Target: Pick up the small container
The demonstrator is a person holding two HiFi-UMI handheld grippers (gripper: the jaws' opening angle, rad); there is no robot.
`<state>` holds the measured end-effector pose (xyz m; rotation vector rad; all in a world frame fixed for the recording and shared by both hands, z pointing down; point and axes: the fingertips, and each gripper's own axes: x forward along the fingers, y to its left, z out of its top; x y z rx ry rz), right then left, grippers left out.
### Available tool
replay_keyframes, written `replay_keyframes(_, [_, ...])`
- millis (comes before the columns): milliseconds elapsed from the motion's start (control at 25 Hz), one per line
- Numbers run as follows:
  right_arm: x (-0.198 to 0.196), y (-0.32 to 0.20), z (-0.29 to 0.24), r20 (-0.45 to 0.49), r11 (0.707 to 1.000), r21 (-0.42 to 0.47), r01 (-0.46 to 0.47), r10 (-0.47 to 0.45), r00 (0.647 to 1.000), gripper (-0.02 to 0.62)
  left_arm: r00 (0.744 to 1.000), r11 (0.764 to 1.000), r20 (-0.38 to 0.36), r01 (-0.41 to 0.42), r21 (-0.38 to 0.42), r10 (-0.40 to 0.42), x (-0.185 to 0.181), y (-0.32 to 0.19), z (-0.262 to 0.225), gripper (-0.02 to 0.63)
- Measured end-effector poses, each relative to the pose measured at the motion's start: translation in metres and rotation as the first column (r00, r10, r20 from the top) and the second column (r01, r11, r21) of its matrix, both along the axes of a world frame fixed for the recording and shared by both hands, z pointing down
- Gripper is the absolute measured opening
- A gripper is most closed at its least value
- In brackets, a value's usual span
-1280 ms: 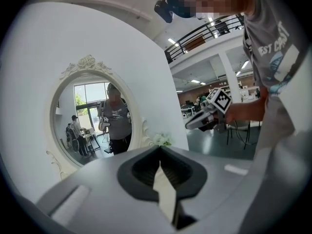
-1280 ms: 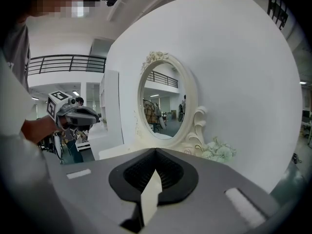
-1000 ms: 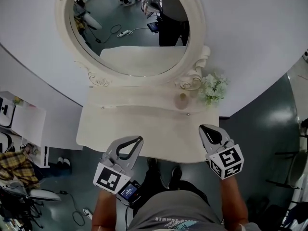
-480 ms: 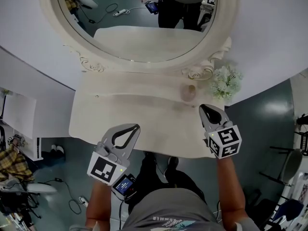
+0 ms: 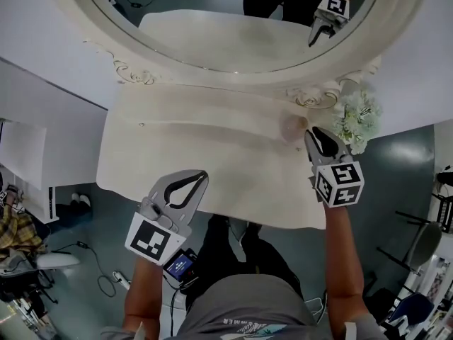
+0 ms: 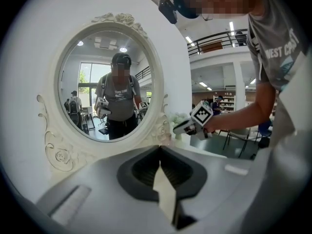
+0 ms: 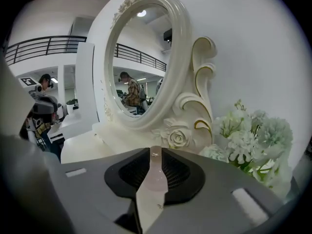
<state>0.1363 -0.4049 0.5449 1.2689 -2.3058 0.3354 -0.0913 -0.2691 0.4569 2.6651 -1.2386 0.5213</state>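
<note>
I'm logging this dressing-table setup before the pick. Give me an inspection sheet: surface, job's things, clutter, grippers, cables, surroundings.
Surface: cream vanity tabletop below an oval mirror with a carved cream frame.
Job's things: small pinkish translucent container, upright near the mirror's base at the right, not gripped.
Clutter: white flower bunch at the right rear corner, beside the container.
Grippers: left gripper shut, empty, over the front edge. Right gripper near the container, jaws just been opening, container ahead of them, not gripped.
Cables: loose cable on the floor, left.
Surroundings: white wall, grey floor.
</note>
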Motion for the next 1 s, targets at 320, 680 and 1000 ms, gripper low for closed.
replay_keyframes(320, [-0.005, -0.021, 0.019, 0.025, 1.0, 0.002, 0.001, -0.001, 1.0, 0.122, 1.0, 0.999, 0.011, 0.005, -0.046, -0.004, -0.011, -0.013, 0.02, 0.003])
replay_keyframes(680, [-0.011, -0.023, 0.018, 0.133, 0.999, 0.027, 0.022, -0.026, 0.991, 0.174, 1.0, 0.999, -0.016, 0.006, -0.034, -0.006, -0.02, -0.02, 0.032, 0.002])
replay_keyframes(1000, [-0.025, -0.032, 0.039, 0.063, 1.0, 0.017, 0.027, -0.028, 0.998, 0.213, 0.999, 0.999, -0.035, 0.005, -0.041, -0.006, -0.031, -0.023, 0.048, 0.002])
